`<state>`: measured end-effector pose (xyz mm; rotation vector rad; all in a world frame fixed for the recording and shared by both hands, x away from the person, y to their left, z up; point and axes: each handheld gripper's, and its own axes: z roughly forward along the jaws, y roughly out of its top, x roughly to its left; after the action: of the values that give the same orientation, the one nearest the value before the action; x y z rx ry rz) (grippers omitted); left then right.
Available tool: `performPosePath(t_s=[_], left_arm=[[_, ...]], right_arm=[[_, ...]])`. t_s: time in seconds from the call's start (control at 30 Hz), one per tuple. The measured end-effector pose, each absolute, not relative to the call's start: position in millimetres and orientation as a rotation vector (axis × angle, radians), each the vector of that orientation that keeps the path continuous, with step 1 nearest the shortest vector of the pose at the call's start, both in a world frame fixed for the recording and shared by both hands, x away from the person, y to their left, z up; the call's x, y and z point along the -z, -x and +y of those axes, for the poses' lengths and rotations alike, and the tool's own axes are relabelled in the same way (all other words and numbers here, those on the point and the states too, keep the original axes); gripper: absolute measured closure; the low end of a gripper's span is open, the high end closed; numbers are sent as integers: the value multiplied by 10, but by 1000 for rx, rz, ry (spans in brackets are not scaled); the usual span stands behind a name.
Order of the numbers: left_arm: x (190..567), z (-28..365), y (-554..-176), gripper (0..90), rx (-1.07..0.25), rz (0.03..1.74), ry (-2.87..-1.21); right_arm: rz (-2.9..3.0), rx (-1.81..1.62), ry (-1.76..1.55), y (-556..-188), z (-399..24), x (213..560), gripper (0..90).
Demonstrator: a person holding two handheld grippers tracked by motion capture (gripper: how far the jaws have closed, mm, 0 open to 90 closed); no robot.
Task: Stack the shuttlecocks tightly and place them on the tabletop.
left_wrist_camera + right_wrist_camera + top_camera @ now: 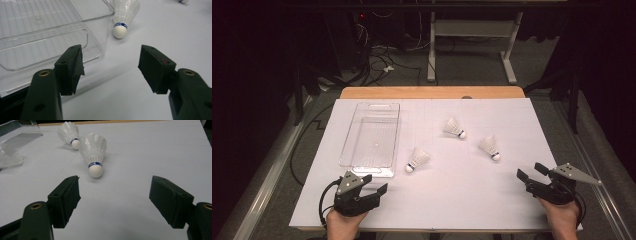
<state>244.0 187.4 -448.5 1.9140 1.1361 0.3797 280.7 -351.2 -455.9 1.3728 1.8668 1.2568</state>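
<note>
Left hand [343, 223]: enters from the bottom edge at the near left, wrapped around the back of its gripper.
Left gripper [374, 184]: held low and about level, pointing forward and to the right; jaws wide apart, nothing between them.
Right hand [562, 214]: enters from the bottom edge at the near right, gripping the rear of its gripper.
Right gripper [532, 172]: held low, pointing forward and to the left; jaws spread wide, holding nothing.
Cables: one loops beside each wrist.
</note>
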Motion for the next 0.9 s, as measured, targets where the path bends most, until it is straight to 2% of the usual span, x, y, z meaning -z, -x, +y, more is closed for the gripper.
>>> performPosePath(t_s=[0.9], left_arm=[[4491, 1378, -2592, 385, -285, 1087, -1993]], right_arm=[[1933, -1256, -1324, -2821, -3453, 4576, 249]])
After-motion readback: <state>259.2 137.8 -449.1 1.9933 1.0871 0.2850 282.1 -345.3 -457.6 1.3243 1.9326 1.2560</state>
